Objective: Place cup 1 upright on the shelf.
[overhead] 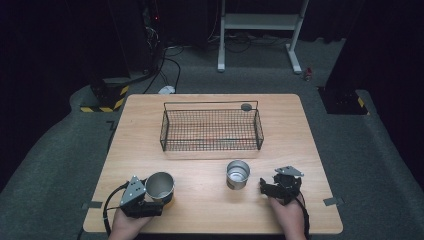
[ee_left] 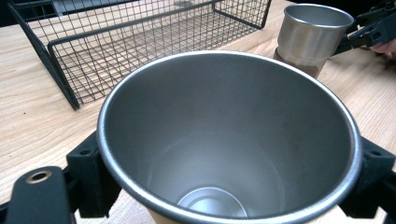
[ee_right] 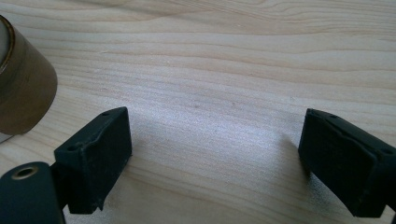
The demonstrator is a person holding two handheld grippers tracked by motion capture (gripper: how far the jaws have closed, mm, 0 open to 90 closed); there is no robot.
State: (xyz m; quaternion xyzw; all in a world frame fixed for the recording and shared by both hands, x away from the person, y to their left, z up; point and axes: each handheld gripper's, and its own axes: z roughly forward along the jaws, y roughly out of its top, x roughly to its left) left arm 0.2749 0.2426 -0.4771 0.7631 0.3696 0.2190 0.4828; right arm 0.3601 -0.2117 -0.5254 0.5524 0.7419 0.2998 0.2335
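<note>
Nearest to me is the steel cup (ee_left: 229,140) that my left gripper (overhead: 150,196) has clamped: in the left gripper view its rim sits between my two black jaws, one pad pressed to each flank, so I have it by the wall below the lip. The jaws stand only as wide as the cup lets them. I hold it low on the body, I judge, so that the mouth stays free and the cup cannot tip out of the grip.

The cup stands at the near left of the tabletop (overhead: 200,210). Its long axis runs close to upright, leaning a little, mouth up and base down, and the inside looks empty down to the round bottom.

Moving right, the wire basket (overhead: 211,129) sits at the middle of the tabletop, farther back, well apart from both cups. It is the likely place for them, its open top an easy drop.

Right of centre a second steel cup (overhead: 237,174) stands upright, mouth up, on its own base.

Just beside it, my right gripper (overhead: 270,187) rests with its jaws spread wide and nothing between them; bare wood lies in the gap. It points toward that second cup, placed, I think, to close on it next.
</note>
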